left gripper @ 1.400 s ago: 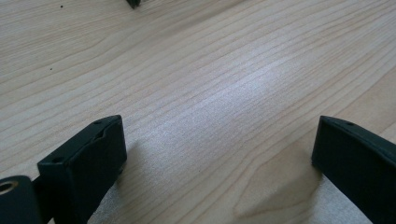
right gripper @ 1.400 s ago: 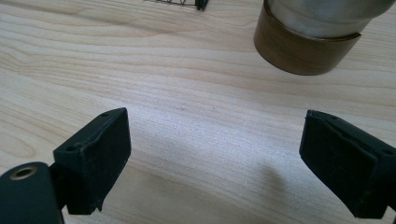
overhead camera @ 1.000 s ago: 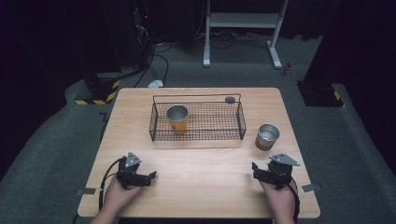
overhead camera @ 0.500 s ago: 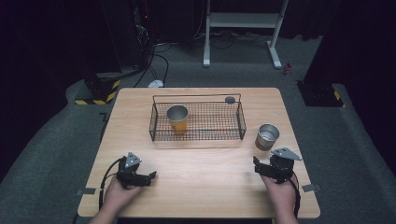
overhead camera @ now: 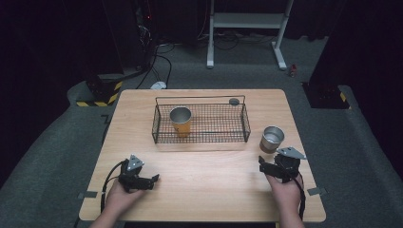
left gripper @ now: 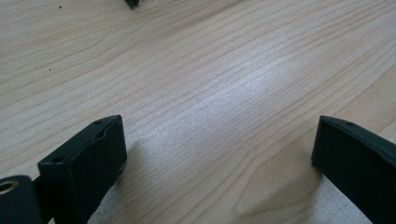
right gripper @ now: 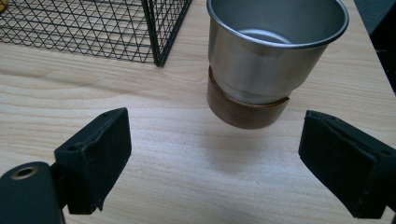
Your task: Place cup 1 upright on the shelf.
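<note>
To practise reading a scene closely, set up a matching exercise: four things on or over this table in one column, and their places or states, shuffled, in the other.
1 wire basket
2 orange-banded cup
3 brown-banded steel cup
4 left gripper

a stands inside the basket
b open over bare wood
c stands outside the basket, ahead of the right gripper
d middle of the table, toward the far edge

Pairs: 1-d, 2-a, 3-c, 4-b

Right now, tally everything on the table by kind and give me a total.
Metal cups: 2, one with an orange band inside the basket, one with a brown band on the bare wood beside it.
Wire basket: 1.
Small dark round thing at the basket's far rim: 1.
Hand-held tools: 2, left tool and right tool.
Total: 6.
</note>
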The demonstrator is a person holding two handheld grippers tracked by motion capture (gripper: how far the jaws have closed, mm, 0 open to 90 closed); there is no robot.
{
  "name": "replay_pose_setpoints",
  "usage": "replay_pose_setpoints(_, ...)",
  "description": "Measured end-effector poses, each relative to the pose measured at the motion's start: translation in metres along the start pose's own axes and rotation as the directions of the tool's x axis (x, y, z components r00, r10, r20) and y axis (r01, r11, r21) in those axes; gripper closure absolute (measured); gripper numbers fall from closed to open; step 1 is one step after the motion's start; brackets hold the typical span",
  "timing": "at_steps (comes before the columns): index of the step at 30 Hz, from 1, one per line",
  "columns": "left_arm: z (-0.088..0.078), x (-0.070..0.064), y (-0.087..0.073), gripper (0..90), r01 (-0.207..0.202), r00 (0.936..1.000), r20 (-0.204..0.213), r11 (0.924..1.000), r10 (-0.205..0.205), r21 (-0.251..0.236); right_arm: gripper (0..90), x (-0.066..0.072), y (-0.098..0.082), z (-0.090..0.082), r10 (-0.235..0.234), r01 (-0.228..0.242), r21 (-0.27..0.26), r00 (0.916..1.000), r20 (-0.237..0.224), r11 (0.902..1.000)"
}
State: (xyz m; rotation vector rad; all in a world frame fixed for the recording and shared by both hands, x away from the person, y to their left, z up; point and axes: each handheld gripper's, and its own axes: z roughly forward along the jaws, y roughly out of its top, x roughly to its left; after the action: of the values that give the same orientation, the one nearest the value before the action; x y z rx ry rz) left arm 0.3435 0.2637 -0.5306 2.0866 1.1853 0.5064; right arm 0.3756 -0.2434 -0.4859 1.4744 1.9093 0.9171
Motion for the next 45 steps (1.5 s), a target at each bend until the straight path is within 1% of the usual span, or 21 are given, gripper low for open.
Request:
replay_pose_setpoints(4, 0.000, 0.000, 0.000, 3.4, 0.000, 1.0000, 0.000, 1.0000, 0.000, 0.000, 9.5, -0.001, 0.002, 0.003, 0.014, -0.014, 0.012, 0.9999, -0.002, 0.9998)
replay_pose_setpoints(9, 0.000, 0.001, 0.000, 3.4, -0.009, 1.0000, -0.003, 1.0000, 0.009, 0.000, 9.2, -0.005, 0.005, 0.008, 0.024, -0.024, 0.014, 0.9997, 0.000, 0.9996)
replay_pose_setpoints(10, 0.000, 0.001, 0.000, 3.4, -0.010, 1.0000, -0.003, 1.0000, 0.010, 0.000, 9.0, -0.006, 0.006, 0.008, 0.033, -0.033, 0.012, 0.9995, -0.001, 0.9994)
replay_pose_setpoints(17, 0.000, 0.001, 0.000, 3.4, -0.010, 0.9999, -0.003, 1.0000, 0.010, 0.000, 9.0, -0.010, 0.013, 0.009, 0.033, -0.033, 0.005, 0.9993, 0.017, 0.9994)
replay_pose_setpoints(18, 0.000, 0.000, 0.000, 3.4, -0.003, 1.0000, -0.001, 1.0000, 0.003, -0.001, 8.9, -0.010, 0.014, 0.009, 0.031, -0.031, 0.006, 0.9993, 0.020, 0.9995)
replay_pose_setpoints(19, 0.000, 0.000, 0.000, 3.4, -0.003, 1.0000, -0.001, 1.0000, 0.003, -0.001, 8.9, -0.011, 0.015, 0.010, 0.023, -0.023, 0.005, 0.9996, 0.019, 0.9997)
replay_pose_setpoints(22, 0.000, 0.001, 0.000, 3.4, -0.010, 0.9999, -0.003, 1.0000, 0.010, 0.000, 8.9, -0.011, 0.017, 0.012, 0.028, -0.028, 0.002, 0.9995, 0.016, 0.9996)
replay_pose_setpoints(23, 0.000, 0.000, 0.000, 3.4, -0.007, 1.0000, -0.001, 1.0000, 0.007, -0.001, 8.9, -0.012, 0.017, 0.013, 0.022, -0.022, -0.001, 0.9997, 0.013, 0.9997)
replay_pose_setpoints(27, 0.000, 0.000, 0.000, 3.4, -0.007, 1.0000, -0.001, 1.0000, 0.007, 0.000, 8.9, -0.014, 0.019, 0.018, 0.037, -0.037, -0.006, 0.9993, 0.008, 0.9993)
replay_pose_setpoints(34, 0.000, 0.001, 0.000, 3.4, -0.009, 1.0000, -0.002, 1.0000, 0.009, 0.000, 8.8, -0.017, 0.021, 0.025, 0.048, -0.048, -0.013, 0.9987, 0.013, 0.9987)
replay_pose_setpoints(36, 0.000, 0.000, 0.000, 3.4, -0.005, 1.0000, -0.001, 1.0000, 0.005, -0.001, 8.8, -0.018, 0.022, 0.026, 0.040, -0.040, -0.017, 0.9991, 0.009, 0.9990)
replay_pose_setpoints(38, 0.000, 0.001, 0.000, 3.4, -0.010, 0.9999, -0.003, 1.0000, 0.010, 0.000, 8.8, -0.017, 0.023, 0.027, 0.041, -0.041, -0.020, 0.9991, 0.013, 0.9990)
replay_pose_setpoints(42, 0.000, 0.000, 0.000, 3.4, -0.005, 1.0000, -0.001, 1.0000, 0.005, -0.001, 8.8, -0.018, 0.026, 0.031, 0.037, -0.036, -0.022, 0.9992, 0.017, 0.9991)
replay_pose_setpoints(45, 0.000, 0.001, 0.000, 3.4, -0.009, 1.0000, -0.002, 1.0000, 0.009, 0.000, 8.8, -0.019, 0.028, 0.033, 0.047, -0.047, -0.027, 0.9987, 0.021, 0.9985)
